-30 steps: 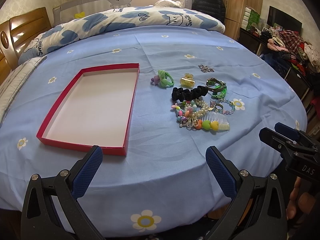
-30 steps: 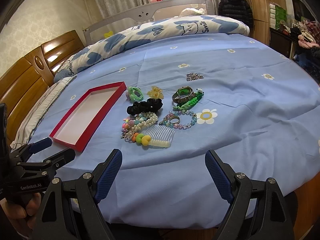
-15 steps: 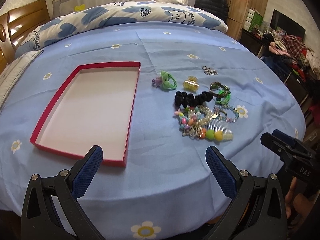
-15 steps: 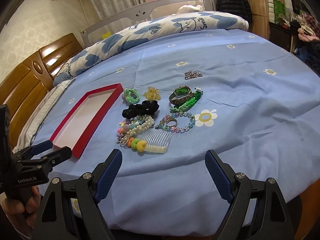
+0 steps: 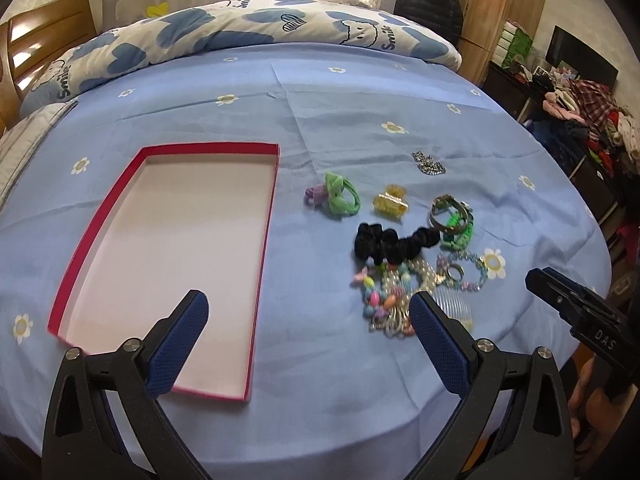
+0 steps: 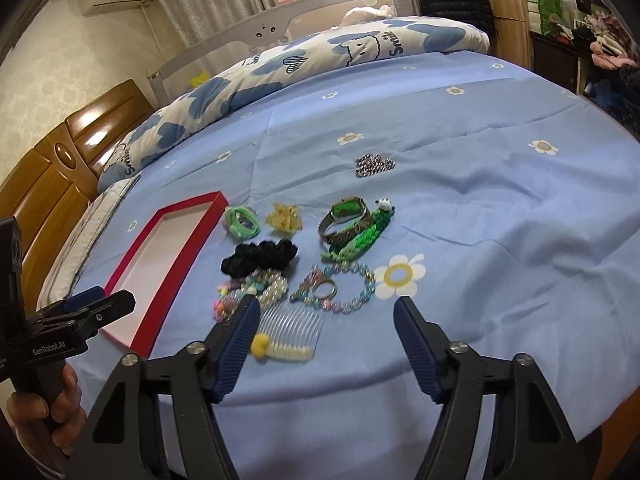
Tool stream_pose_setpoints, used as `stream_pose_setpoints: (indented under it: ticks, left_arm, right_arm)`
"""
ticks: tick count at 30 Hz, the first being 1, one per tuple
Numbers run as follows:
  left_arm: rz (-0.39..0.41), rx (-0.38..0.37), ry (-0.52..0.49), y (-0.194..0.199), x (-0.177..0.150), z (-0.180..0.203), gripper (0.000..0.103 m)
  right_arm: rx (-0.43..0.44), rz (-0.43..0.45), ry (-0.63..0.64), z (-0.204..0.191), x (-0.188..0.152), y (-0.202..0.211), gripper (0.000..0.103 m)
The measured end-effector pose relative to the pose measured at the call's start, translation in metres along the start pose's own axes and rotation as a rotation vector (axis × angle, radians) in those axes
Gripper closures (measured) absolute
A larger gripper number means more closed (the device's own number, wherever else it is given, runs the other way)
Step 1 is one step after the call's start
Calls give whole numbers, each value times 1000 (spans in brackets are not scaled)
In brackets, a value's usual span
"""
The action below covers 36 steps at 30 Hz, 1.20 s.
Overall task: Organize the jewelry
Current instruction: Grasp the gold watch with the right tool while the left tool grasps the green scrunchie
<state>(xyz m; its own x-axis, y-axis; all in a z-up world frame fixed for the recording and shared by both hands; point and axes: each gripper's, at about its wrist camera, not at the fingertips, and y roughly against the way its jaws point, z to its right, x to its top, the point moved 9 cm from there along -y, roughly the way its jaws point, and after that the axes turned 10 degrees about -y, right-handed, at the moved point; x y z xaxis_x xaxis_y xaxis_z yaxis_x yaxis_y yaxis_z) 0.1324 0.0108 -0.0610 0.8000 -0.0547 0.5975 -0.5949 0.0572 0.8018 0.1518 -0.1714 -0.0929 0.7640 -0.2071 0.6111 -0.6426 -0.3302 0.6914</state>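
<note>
Red-rimmed tray (image 5: 168, 256), shallow, pale inside, lying flat on a blue flowered bedsheet (image 5: 360, 120) in the left wrist view, long axis running away from the camera and leaning slightly right; nothing in it. Left gripper (image 5: 306, 320): fingers spread wide, holding nothing, one blue pad over the tray's near end, the other at the near edge of the jewelry pile. Pile lies right of the tray, apart from it: green hair tie (image 5: 340, 196), yellow claw clip (image 5: 390, 202), black scrunchie (image 5: 394, 242) stretched left to right, watch (image 5: 448, 210) touching a green braided bracelet (image 5: 460, 236), mixed beads (image 5: 384, 296), clear comb (image 5: 454, 306) partly behind the pad; small metal chain (image 5: 429, 163) set apart farther back. Right wrist view: right gripper (image 6: 326, 326), fingers wide apart and empty, over the near side of the pile. Comb (image 6: 290, 334) nearest, spine toward the camera, teeth pointing away, yellow ball at its left end. Beaded bracelet (image 6: 352, 288) encloses a ring (image 6: 325, 289). Scrunchie (image 6: 260, 258), watch (image 6: 344, 216), braided bracelet (image 6: 360, 242) slanting up to the right, chain (image 6: 374, 165) beyond. Tray (image 6: 160, 264) at left, long axis slanting away to the right.
</note>
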Motion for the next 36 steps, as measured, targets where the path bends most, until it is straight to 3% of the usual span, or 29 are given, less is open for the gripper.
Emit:
stream_pose_setpoints:
  ticks: [6,13,22,28,33,36]
  left_arm:
    - [-18,-11,16,-16,20,-7,6]
    - [-51,-52,28,-46,42,-7,15]
    - [-121,-102,26,-94,62,5,24]
    - [-184,-139,71,-129,63,5,39]
    - [-211,-159,94,-146,61,4,50]
    - [-228,-170,99,-155,58,5,67]
  right_arm:
    - [12,-17,-22,3,20,-15,47]
    - [12,-30,-24,6,48,-37,49]
    - [-8,-110,-16,17,71,-83,62]
    - [-32,-157,27,20,77,-110,67]
    - [-45,-209,43,25,73,-131,79]
    - [-56,-218,64,24,70,-139,80]
